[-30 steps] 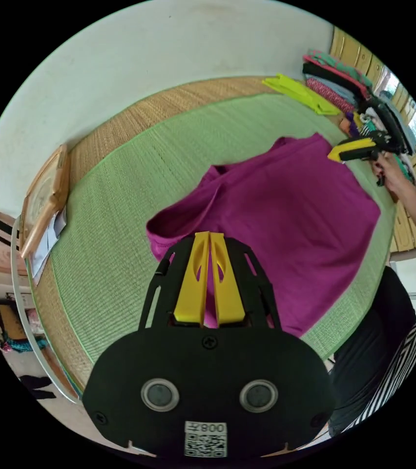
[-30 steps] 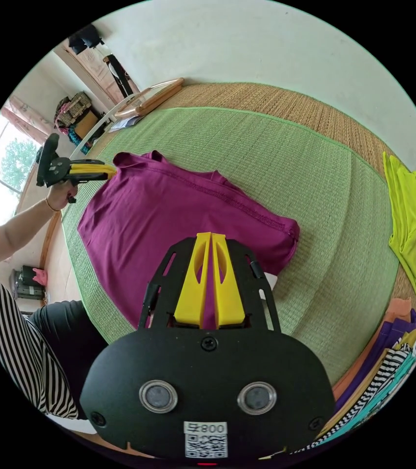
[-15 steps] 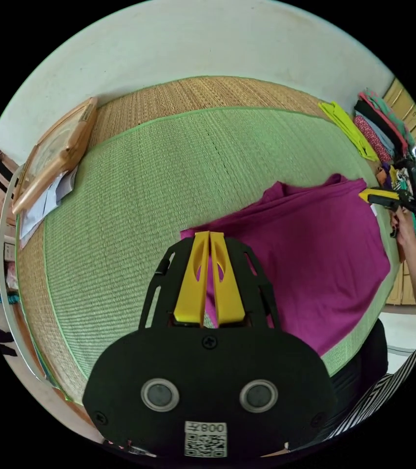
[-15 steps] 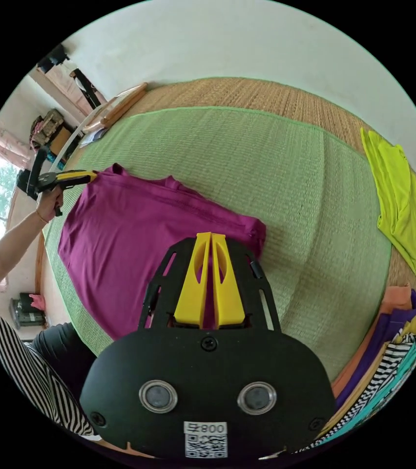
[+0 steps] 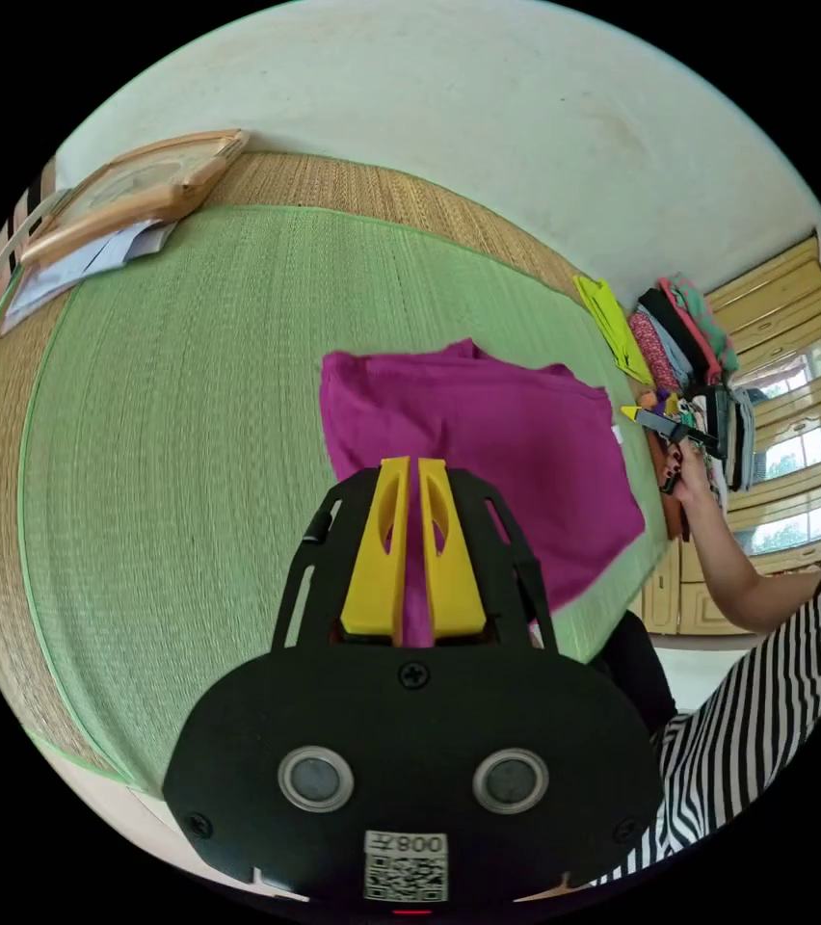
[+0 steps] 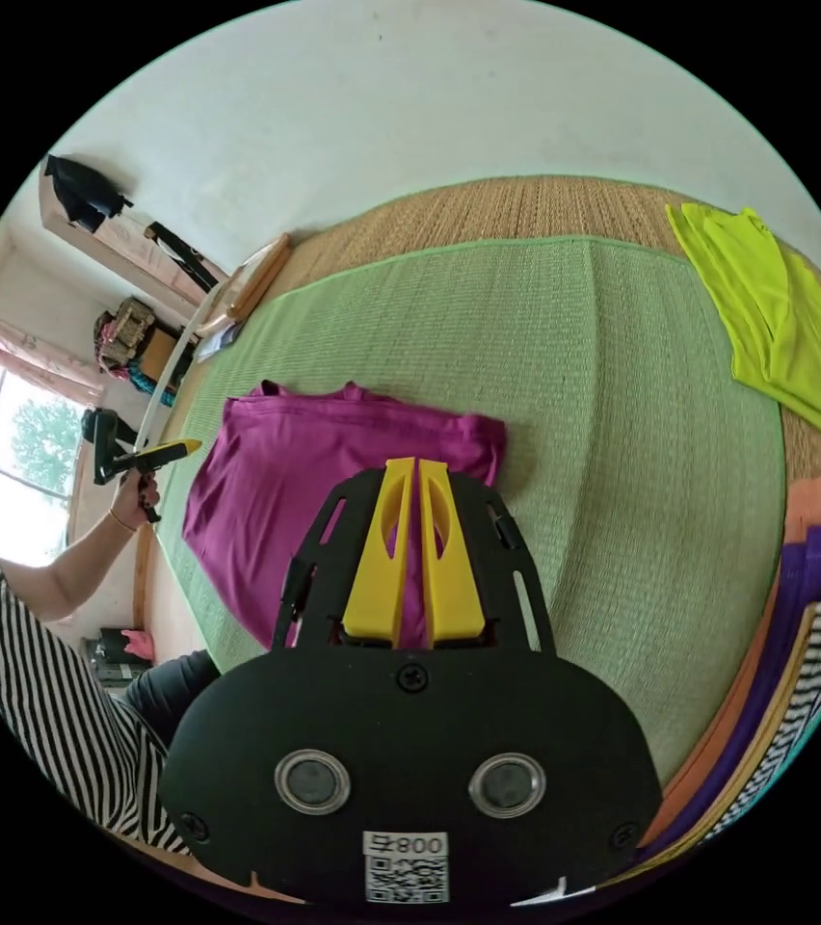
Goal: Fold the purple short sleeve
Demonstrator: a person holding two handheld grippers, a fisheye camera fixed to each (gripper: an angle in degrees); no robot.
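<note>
Left gripper [image 5: 409, 464], low centre in the left gripper view, holds its jaws nearly together over the purple short sleeve [image 5: 488, 453] on the green mat [image 5: 170, 434]; whether they pinch cloth is unclear. Right gripper [image 6: 409, 464], low centre in the right gripper view, looks the same above the shirt.

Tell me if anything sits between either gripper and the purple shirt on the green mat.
Nothing visible does. The purple shirt lies folded on the green mat. The left gripper and the right gripper hover just off opposite edges of it. The yellow-green garment and the stacked clothes lie off to the side.
</note>
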